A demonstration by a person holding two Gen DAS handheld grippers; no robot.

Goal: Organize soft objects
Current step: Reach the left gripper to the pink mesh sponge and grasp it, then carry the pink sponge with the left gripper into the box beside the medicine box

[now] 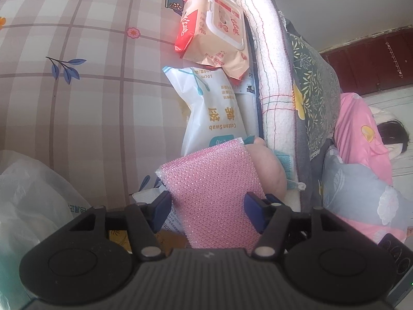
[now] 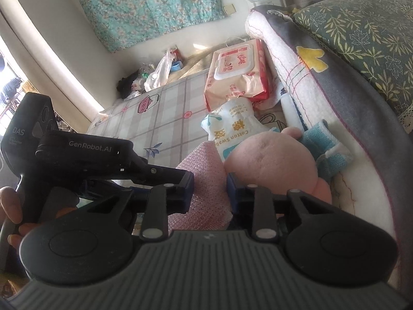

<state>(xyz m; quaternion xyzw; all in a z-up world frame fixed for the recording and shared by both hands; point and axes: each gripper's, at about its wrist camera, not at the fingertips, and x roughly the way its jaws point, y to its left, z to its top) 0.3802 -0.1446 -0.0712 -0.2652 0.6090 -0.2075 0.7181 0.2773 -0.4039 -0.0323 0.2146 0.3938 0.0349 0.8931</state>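
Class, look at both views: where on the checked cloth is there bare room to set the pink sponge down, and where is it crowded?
Free: the checked cloth left of the swab bag and wipes pack. Crowded: the strip along the rolled towel, where wipes, swabs, the sponge and a pink plush toy overlap.

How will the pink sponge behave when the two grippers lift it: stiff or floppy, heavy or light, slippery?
The pink sponge is probably light and squashy: it looks pinched between the right gripper pads. Its glittery mesh cover looks rough, so slipping seems unlikely. Held by the left gripper too, it may bend but not droop.
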